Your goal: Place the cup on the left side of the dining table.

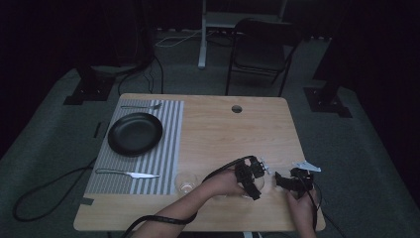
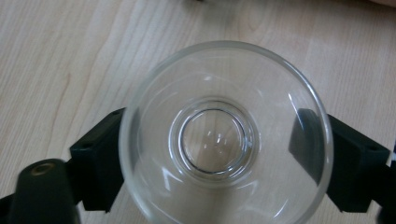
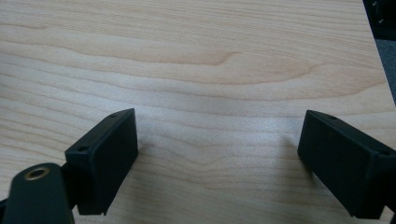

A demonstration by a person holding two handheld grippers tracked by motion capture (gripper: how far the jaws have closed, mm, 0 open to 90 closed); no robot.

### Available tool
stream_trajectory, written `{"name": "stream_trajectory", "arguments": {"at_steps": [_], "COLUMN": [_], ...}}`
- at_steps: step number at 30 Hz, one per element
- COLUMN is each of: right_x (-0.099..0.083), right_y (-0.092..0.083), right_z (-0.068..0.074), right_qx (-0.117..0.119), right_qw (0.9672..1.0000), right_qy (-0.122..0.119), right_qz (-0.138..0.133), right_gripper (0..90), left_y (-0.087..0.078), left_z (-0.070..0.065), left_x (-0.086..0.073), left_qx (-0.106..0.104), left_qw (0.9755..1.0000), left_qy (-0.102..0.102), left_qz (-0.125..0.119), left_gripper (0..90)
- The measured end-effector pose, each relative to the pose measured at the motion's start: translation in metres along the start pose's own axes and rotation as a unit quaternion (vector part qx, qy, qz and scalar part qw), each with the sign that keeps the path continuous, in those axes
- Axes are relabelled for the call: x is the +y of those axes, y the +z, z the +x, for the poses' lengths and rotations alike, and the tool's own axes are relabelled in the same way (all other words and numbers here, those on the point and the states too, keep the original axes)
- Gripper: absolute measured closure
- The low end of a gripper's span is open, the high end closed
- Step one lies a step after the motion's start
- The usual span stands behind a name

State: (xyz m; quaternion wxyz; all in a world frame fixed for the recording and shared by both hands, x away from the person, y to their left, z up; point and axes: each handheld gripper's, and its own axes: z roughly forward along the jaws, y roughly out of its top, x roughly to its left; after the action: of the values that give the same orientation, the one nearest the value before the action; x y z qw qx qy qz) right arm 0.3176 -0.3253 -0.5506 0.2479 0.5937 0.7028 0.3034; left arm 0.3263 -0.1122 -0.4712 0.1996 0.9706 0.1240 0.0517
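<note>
The person's two forearms entered from the bottom edge of the high view, each hand carrying a gripper over the near right part of the wooden table (image 1: pixel 213 129). The left gripper (image 1: pixel 251 174) sat beside the right gripper (image 1: pixel 295 179), the two close together but apart.

In the left gripper view, a clear glass bowl (image 2: pixel 224 135) stood upright on the table, seen from above with its round base visible through the glass. The left gripper (image 2: pixel 212 161) had one black jaw on each side of the bowl, at or against its outer wall. Whether the jaws pressed firmly could not be told; the bowl sat between them as if grasped.

In the right gripper view, the right gripper (image 3: pixel 217 156) was released, its jaws spread wide over bare wood, with nothing between them.

A small clear glass (image 1: pixel 187 182) stood near the table's front edge, just beside the striped placemat (image 1: pixel 171 148). On the placemat lay a black plate (image 1: pixel 134 134), a knife (image 1: pixel 130 174) nearer the person and a fork (image 1: pixel 142 106) at the far edge. A folding chair (image 1: pixel 260 52) stood beyond the table.
</note>
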Motion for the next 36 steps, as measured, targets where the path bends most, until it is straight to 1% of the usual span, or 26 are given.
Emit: {"name": "stream_trajectory", "arguments": {"at_steps": [1, 3, 7, 9, 12, 18, 22, 23, 26, 27, 28, 29, 30, 31, 32, 33, 34, 35, 36], "right_x": [0.0, 0.0, 0.0, 0.0, 0.0, 0.0, 0.0, 0.0, 0.0, 0.0, 0.0, 0.0, 0.0, 0.0, 0.0, 0.0, 0.0, 0.0, 0.0], "right_y": [0.0, 0.0, 0.0, 0.0, 0.0, 0.0, 0.0, 0.0, 0.0, 0.0, 0.0, 0.0, 0.0, 0.0, 0.0, 0.0, 0.0, 0.0, 0.0], "right_z": [0.0, 0.0, 0.0, 0.0, 0.0, 0.0, 0.0, 0.0, 0.0, 0.0, 0.0, 0.0, 0.0, 0.0, 0.0, 0.0, 0.0, 0.0, 0.0], "right_qx": [0.0, 0.0, 0.0, 0.0, 0.0, 0.0, 0.0, 0.0, 0.0, 0.0, 0.0, 0.0, 0.0, 0.0, 0.0, 0.0, 0.0, 0.0, 0.0], "right_qw": [1.0, 1.0, 1.0, 1.0, 1.0, 1.0, 1.0, 1.0, 1.0, 1.0, 1.0, 1.0, 1.0, 1.0, 1.0, 1.0, 1.0, 1.0, 1.0], "right_qy": [0.0, 0.0, 0.0, 0.0, 0.0, 0.0, 0.0, 0.0, 0.0, 0.0, 0.0, 0.0, 0.0, 0.0, 0.0, 0.0, 0.001, 0.001, 0.001], "right_qz": [0.0, 0.0, 0.0, 0.0, 0.0, 0.0, 0.0, 0.0, 0.0, 0.0, 0.0, 0.0, 0.0, 0.0, 0.0, 0.0, 0.0, 0.0, 0.0], "right_gripper": [11.7, 11.7, 11.7, 11.7, 11.7, 11.7, 11.7, 11.7, 11.7, 11.7, 11.7, 11.7, 11.7, 11.7, 11.7, 11.7, 11.7, 11.7, 11.7], "left_y": [0.001, 0.003, 0.006, 0.006, 0.006, 0.006, 0.006, 0.006, 0.006, 0.005, 0.005, 0.004, 0.003, 0.002, 0.001, 0.0, -0.002, -0.002, -0.004], "left_z": [-0.001, 0.0, -0.001, 0.0, 0.0, 0.0, 0.0, 0.0, 0.0, 0.0, 0.0, 0.0, 0.001, 0.001, 0.002, 0.004, 0.005, 0.005, 0.008], "left_x": [0.0, 0.001, 0.002, 0.003, 0.003, 0.003, 0.004, 0.004, 0.004, 0.004, 0.004, 0.004, 0.005, 0.005, 0.005, 0.005, 0.005, 0.005, 0.005], "left_qx": [0.006, 0.005, 0.007, 0.003, 0.003, 0.003, 0.004, 0.007, 0.004, 0.004, 0.004, 0.004, 0.004, 0.005, 0.005, 0.009, 0.012, 0.012, 0.014], "left_qw": [1.0, 0.9999, 0.9998, 0.9999, 0.9999, 0.9999, 0.9999, 0.9999, 0.9998, 0.9998, 0.9999, 0.9998, 0.9999, 0.9999, 0.9999, 0.9999, 0.9999, 0.9999, 0.9998], "left_qy": [0.003, 0.003, 0.005, -0.001, 0.0, -0.007, -0.002, -0.003, -0.003, 0.002, -0.003, 0.0, -0.001, -0.008, -0.005, -0.008, -0.007, -0.007, -0.009], "left_qz": [0.004, 0.013, 0.016, 0.015, 0.013, 0.012, 0.016, 0.015, 0.019, 0.02, 0.015, 0.017, 0.015, 0.012, 0.013, 0.01, 0.01, 0.01, 0.01], "left_gripper": [15.9, 16.1, 17.7, 18.0, 18.1, 18.3, 18.3, 18.3, 18.3, 18.3, 18.3, 18.3, 18.3, 18.4, 18.4, 18.4, 18.3, 18.4, 18.4]}}
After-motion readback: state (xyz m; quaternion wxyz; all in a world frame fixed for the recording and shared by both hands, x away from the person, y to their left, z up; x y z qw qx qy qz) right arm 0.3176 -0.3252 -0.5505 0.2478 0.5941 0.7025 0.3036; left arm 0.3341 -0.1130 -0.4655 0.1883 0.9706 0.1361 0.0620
